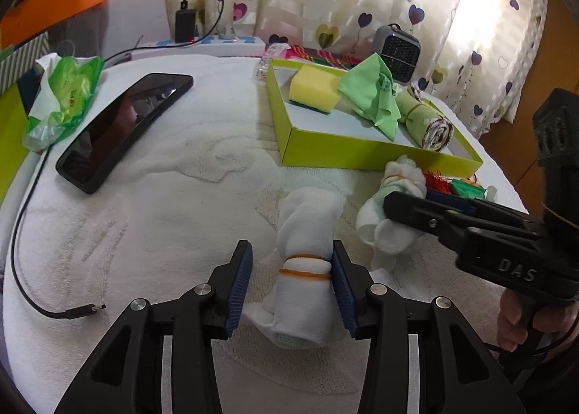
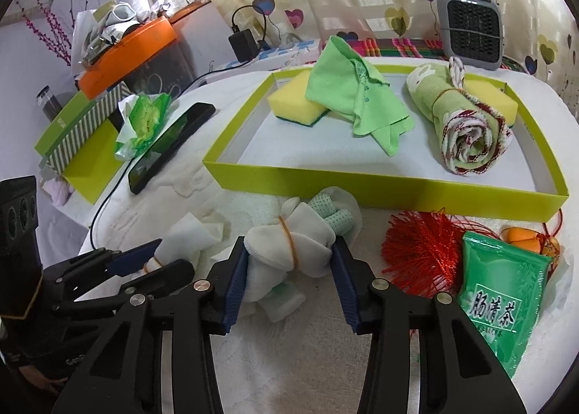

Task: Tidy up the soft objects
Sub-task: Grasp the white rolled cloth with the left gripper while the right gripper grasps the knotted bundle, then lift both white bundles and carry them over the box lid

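A white sock roll (image 1: 305, 265) bound with orange bands lies between the fingers of my left gripper (image 1: 292, 271); the right pad touches it, the left pad stands apart. My right gripper (image 2: 289, 258) has both pads against a second white-and-green sock bundle (image 2: 293, 247), which also shows in the left wrist view (image 1: 387, 211). Both bundles rest on the white towel. The lime tray (image 2: 362, 178) behind holds yellow sponges (image 2: 295, 102), a green cloth (image 2: 354, 95) and a rolled green towel (image 2: 459, 124).
A black phone (image 1: 119, 124), a loose cable (image 1: 54, 309) and a green wipes pack (image 1: 65, 99) lie to the left. A red tassel (image 2: 419, 251), a green tea sachet (image 2: 503, 301) and an orange item (image 2: 521, 236) lie at right. A small grey fan (image 2: 470, 30) stands behind the tray.
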